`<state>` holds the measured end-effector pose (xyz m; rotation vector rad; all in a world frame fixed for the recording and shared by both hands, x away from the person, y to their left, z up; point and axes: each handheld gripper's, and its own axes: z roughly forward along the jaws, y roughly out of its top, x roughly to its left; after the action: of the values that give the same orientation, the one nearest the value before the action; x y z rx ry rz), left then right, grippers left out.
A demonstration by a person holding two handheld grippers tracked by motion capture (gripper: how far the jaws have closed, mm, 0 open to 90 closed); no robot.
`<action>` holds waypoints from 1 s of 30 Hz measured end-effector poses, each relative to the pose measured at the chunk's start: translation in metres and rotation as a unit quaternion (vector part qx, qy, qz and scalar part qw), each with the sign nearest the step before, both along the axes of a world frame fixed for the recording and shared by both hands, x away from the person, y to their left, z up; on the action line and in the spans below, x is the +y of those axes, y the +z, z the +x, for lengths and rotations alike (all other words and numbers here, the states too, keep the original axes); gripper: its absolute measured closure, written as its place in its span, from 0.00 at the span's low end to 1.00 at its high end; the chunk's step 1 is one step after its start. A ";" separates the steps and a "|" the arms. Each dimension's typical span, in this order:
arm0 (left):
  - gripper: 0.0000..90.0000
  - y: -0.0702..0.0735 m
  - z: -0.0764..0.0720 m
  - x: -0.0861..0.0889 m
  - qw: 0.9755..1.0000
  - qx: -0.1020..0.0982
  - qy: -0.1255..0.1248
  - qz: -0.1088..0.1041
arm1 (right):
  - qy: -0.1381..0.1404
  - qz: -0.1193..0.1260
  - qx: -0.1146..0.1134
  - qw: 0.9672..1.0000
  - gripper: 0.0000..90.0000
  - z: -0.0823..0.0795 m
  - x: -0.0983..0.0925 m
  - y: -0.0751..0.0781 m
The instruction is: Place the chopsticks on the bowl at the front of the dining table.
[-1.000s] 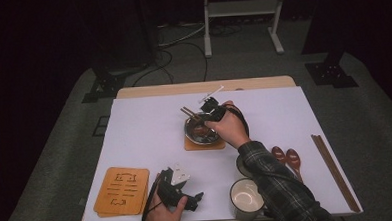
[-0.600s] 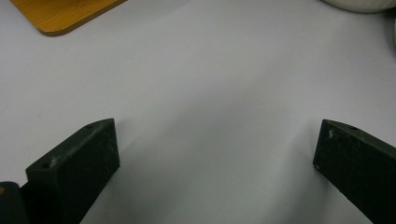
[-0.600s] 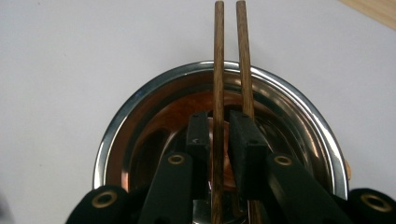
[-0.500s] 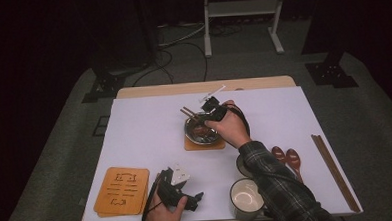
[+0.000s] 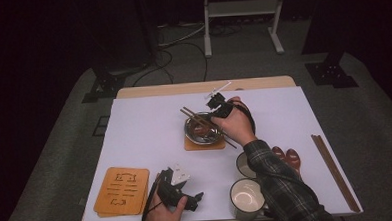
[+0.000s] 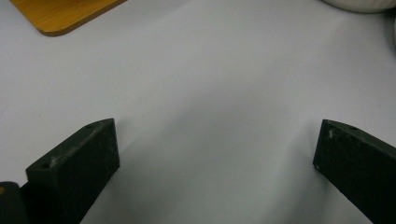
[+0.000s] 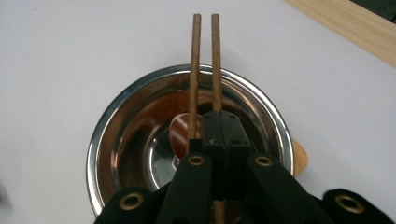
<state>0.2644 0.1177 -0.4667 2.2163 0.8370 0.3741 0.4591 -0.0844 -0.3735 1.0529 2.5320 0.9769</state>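
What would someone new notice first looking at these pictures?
Probably the shiny steel bowl on its wooden coaster mid-table, with a pair of chopsticks laid across its rim and the right gripper shut just over them. Near the table's front edge, the left gripper rests with jaws wide open over bare white tabletop.

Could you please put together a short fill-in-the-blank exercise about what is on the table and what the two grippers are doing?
1. The pair of chopsticks lies across the rim of the steel ____.
2. The right gripper has its jaws ____ over that bowl.
3. The left gripper has its jaws ____ above the white table.
4. The bowl stands on a ____ coaster.

Missing words: bowl; shut; open; wooden
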 end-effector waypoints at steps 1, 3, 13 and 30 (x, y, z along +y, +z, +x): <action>0.00 0.000 0.000 0.000 1.000 0.000 0.000 0.000 | -0.001 -0.001 0.002 1.000 1.00 0.000 -0.001 0.000; 0.00 0.000 0.000 0.000 1.000 0.000 0.000 0.000 | -0.002 -0.008 0.004 1.000 1.00 0.001 -0.005 0.001; 0.00 0.000 0.000 0.000 1.000 0.001 0.000 0.000 | -0.006 -0.030 0.012 0.999 1.00 0.004 -0.015 0.003; 0.00 0.000 0.000 0.000 1.000 0.000 0.000 0.000 | 0.008 -0.065 0.049 0.997 1.00 0.007 -0.011 -0.006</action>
<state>0.2645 0.1178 -0.4667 2.2165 0.8368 0.3731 0.4658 -0.0957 -0.3793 1.0679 2.6457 0.7696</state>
